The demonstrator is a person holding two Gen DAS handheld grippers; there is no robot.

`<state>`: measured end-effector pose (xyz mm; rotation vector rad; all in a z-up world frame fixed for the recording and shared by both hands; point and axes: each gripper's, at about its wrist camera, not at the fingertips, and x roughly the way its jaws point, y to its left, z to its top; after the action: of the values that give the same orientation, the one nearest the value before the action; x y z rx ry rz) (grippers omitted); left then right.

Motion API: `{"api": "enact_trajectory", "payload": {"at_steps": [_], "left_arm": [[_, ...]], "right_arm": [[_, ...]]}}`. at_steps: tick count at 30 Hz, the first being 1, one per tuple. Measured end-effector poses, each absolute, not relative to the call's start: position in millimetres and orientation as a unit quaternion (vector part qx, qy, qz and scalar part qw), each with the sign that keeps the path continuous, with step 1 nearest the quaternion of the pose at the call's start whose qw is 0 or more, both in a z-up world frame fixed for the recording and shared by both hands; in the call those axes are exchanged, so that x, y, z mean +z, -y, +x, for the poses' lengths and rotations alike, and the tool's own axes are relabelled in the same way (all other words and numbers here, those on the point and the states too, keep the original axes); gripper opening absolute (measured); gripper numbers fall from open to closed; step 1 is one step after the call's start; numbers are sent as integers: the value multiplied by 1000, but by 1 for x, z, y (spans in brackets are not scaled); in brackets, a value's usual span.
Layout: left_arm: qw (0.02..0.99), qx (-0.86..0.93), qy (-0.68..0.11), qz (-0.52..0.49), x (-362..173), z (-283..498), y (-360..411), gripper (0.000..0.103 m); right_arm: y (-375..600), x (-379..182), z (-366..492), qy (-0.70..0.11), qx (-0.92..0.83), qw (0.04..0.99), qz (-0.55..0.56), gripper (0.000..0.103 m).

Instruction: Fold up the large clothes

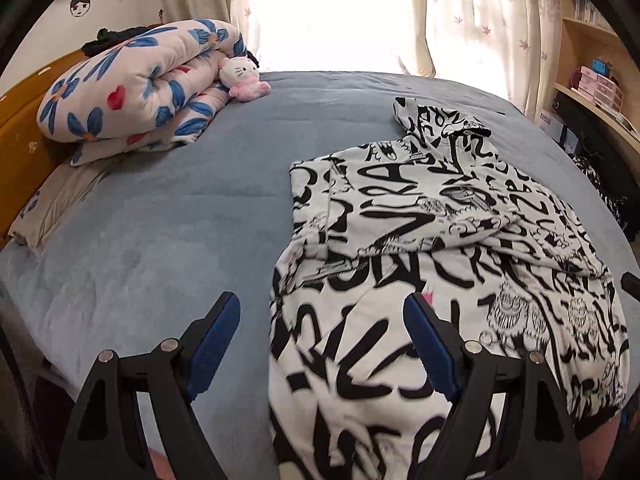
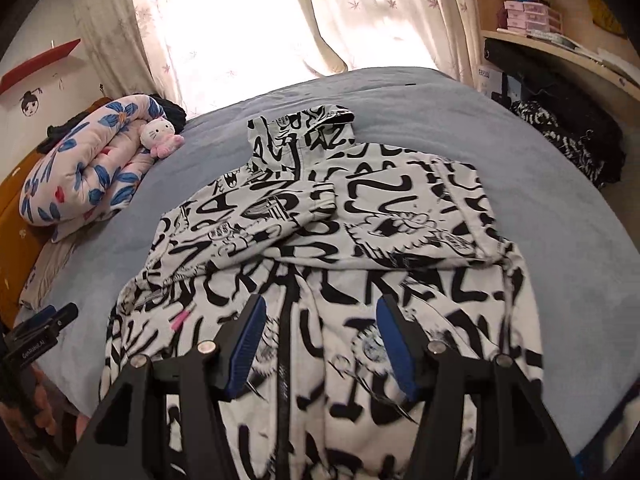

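A white hoodie with black graffiti print (image 1: pixel 440 240) lies flat on the blue bed, hood toward the window, both sleeves folded across the chest. It also shows in the right wrist view (image 2: pixel 340 232). My left gripper (image 1: pixel 322 312) is open and empty above the hoodie's left hem edge, one finger over the bedspread, the other over the cloth. My right gripper (image 2: pixel 320 312) is open and empty over the lower middle of the hoodie near its zipper. The left gripper shows in the right wrist view (image 2: pixel 48 322) at the bed's left edge.
A blue bedspread (image 1: pixel 180 220) covers the bed. A rolled floral quilt (image 1: pixel 132 84) and a Hello Kitty plush (image 1: pixel 242 76) sit at the far left. Curtains (image 2: pixel 280 12) hang behind. A wooden desk with shelves (image 2: pixel 560 48) and dark clothes (image 2: pixel 572 136) stand at right.
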<state>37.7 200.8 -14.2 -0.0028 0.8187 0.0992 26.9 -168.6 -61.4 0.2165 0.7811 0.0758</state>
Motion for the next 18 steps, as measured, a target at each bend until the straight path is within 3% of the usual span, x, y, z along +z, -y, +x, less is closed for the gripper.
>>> {"api": "enact_trajectory", "payload": {"at_steps": [10,14,18], "left_arm": [[897,24,-439,-36,-49,-20,-237,83],[891,0,-450,-55,-76,-44,-243,83],[889,-26,-457,-33,-98,-50,-231,83]], "right_arm": [[200,-78,-33,-397,35,912,99,58],[219,-95,-61,-400,25,911,96,67],[240,-118,-76,-406,12,909,90,67]]}}
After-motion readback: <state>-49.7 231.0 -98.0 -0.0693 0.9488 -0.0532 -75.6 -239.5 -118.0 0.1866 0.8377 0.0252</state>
